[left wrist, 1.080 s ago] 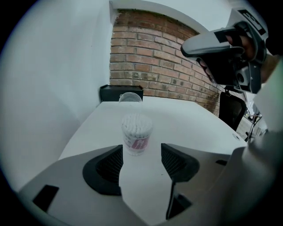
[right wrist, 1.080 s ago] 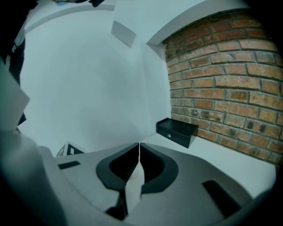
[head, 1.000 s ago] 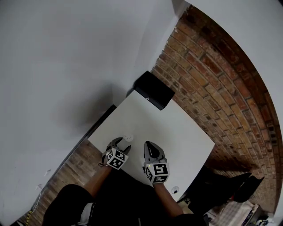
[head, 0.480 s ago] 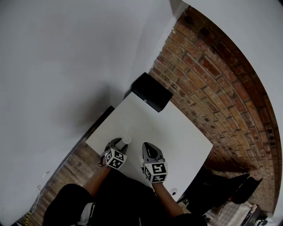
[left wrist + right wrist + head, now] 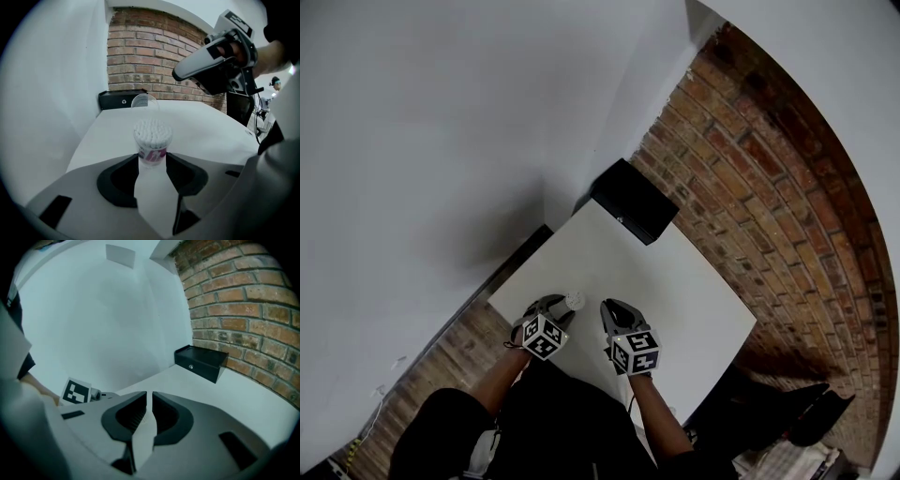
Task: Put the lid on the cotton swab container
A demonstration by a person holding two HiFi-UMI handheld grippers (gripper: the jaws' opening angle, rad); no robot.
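Closing jaws of the left gripper [image 5: 152, 163] onto the cotton swab container [image 5: 152, 139], open-topped on the counter [image 5: 201, 126]. Right gripper [image 5: 149, 399] jaws pressed together, empty, beside container. Clear lid [image 5: 143, 101] beyond container. Could tip it, spilling swabs, through a tip-only squeeze.

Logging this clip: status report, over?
Left tool closing, cotton swab container between its jaws. Right tool shut, empty. Lid off, toward black box. Nothing in the way.
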